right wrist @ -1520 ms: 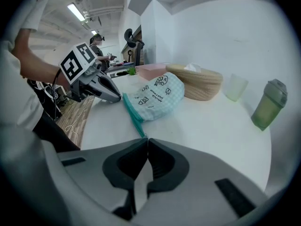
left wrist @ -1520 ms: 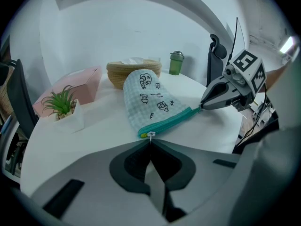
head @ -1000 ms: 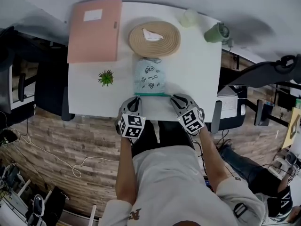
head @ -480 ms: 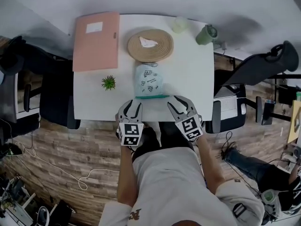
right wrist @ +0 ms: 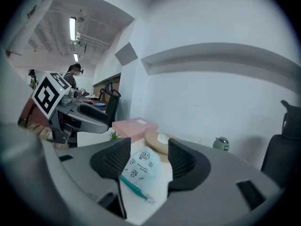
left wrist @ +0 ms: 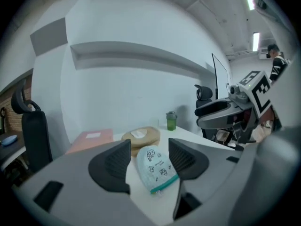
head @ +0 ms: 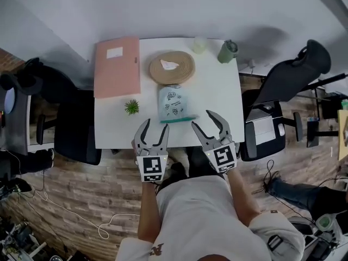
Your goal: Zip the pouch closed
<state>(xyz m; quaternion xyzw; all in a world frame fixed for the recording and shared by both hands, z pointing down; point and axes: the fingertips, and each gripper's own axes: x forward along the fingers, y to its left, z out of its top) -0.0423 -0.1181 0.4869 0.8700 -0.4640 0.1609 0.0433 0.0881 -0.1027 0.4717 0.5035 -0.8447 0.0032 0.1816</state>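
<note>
Left claw [head: 155, 125], right claw [head: 202, 119]: just opening, both empty.

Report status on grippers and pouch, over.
Left gripper and right gripper open, jaws just been opening, nothing between them. Pouch flat on table, teal zip edge looks shut. Nothing in the way.
</note>
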